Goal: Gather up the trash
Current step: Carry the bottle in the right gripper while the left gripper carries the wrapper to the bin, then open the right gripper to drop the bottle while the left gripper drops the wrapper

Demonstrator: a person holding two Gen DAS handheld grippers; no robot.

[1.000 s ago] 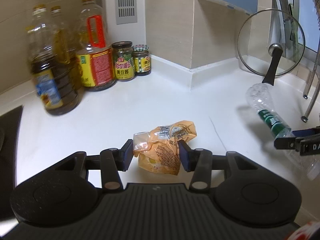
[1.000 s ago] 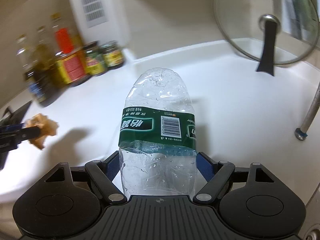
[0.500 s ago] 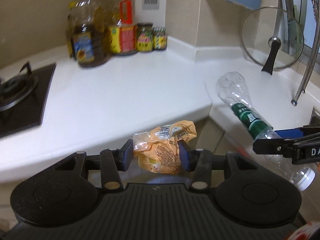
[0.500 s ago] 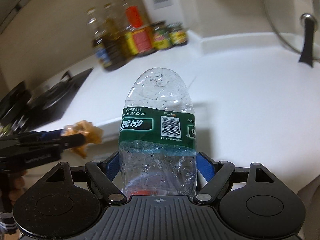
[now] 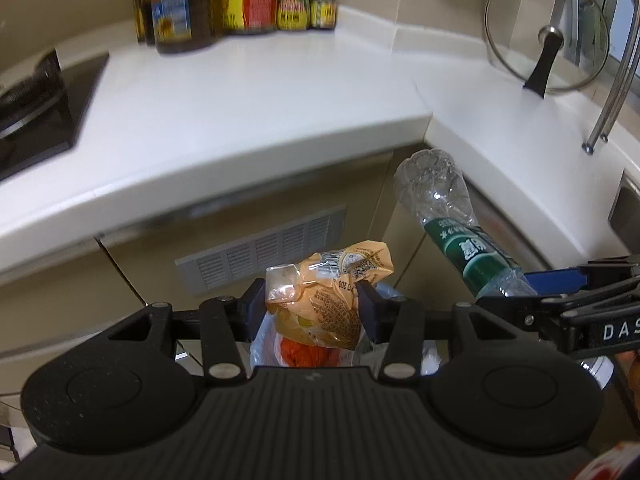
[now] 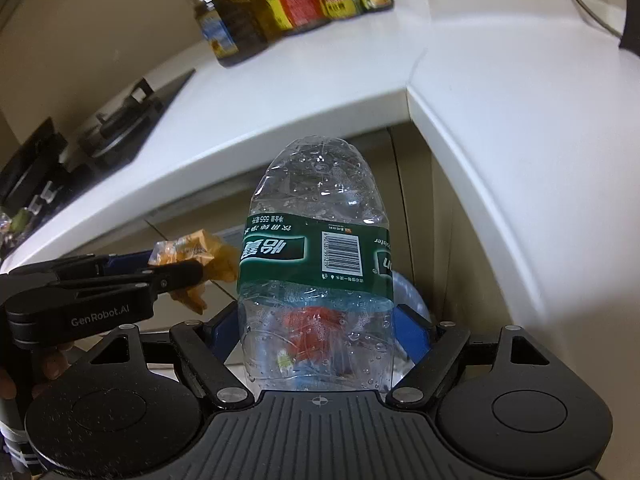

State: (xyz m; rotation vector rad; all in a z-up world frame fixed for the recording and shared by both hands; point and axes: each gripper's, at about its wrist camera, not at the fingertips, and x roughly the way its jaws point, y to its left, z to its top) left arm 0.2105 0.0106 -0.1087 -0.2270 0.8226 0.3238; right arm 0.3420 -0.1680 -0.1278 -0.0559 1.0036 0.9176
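Observation:
My left gripper is shut on a crumpled orange snack wrapper and holds it in the air in front of the counter, above a clear bag with red trash. My right gripper is shut on an empty clear plastic bottle with a green label, also off the counter. The bottle shows at the right of the left wrist view, the wrapper at the left of the right wrist view. Red trash shows through the bottle below it.
The white L-shaped counter lies ahead with oil bottles and jars at the back, a gas hob at the left and a glass pot lid at the right. Beige cabinet fronts with a vent grille lie below.
Both grippers have pulled back off the counter and lowered in front of the cabinet, each still holding its item. The bag with red trash has come into view beneath them.

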